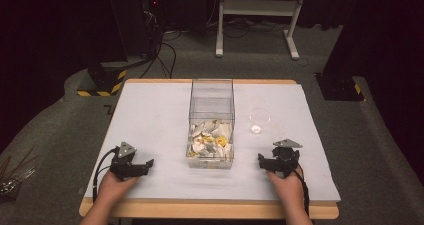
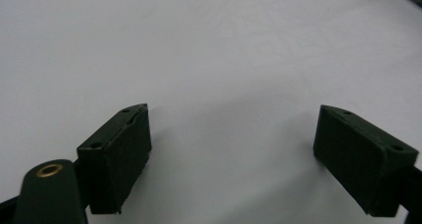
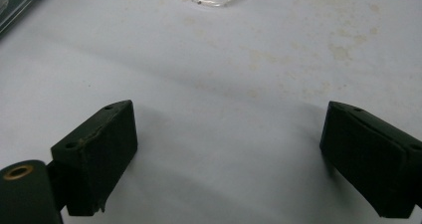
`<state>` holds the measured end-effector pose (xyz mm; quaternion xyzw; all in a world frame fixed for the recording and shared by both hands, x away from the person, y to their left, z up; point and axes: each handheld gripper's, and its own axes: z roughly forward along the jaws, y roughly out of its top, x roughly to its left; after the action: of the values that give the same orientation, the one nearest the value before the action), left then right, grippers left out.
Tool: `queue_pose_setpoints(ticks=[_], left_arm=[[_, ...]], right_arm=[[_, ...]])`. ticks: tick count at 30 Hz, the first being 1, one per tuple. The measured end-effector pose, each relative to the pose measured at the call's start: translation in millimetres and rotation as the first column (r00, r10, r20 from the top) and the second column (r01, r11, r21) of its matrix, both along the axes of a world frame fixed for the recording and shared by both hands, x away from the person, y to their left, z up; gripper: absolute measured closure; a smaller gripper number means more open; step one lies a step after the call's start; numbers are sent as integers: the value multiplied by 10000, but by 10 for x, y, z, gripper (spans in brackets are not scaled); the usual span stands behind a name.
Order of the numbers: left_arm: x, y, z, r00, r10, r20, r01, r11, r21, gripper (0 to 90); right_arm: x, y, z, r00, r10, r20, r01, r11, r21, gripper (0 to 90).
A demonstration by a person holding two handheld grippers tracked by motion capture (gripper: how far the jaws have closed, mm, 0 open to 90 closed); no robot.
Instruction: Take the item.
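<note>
Tabletop at rest. No legible lettering appears on any item. The left gripper (image 1: 131, 166) and right gripper (image 1: 278, 161) lie on the white table mat (image 1: 150, 115), each with jaws spread wide and nothing between them, bare mat under both. A clear plastic box (image 1: 212, 122) of crumpled white and yellow scraps (image 1: 211, 139) stands between them at centre. A small clear glass cup (image 1: 259, 120) stands beyond the right gripper, just right of the box.
</note>
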<state>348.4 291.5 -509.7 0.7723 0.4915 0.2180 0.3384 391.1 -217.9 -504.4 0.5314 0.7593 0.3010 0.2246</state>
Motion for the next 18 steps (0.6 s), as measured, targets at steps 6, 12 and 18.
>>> queue_pose_setpoints(ticks=[6,12,18], left_arm=[[3,-1,-1,10000,13,7,-13,10000,-20,154],[7,6,0,10000,-24,-23,24,10000,-44,153],[6,7,1,10000,-2,-49,2,10000,-100,155]], right_arm=[[-58,18,-3,10000,-90,19,89,9999,46,79],[-58,17,-6,10000,-88,29,88,9999,67,79],[-57,13,-8,10000,-69,38,68,10000,67,78]])
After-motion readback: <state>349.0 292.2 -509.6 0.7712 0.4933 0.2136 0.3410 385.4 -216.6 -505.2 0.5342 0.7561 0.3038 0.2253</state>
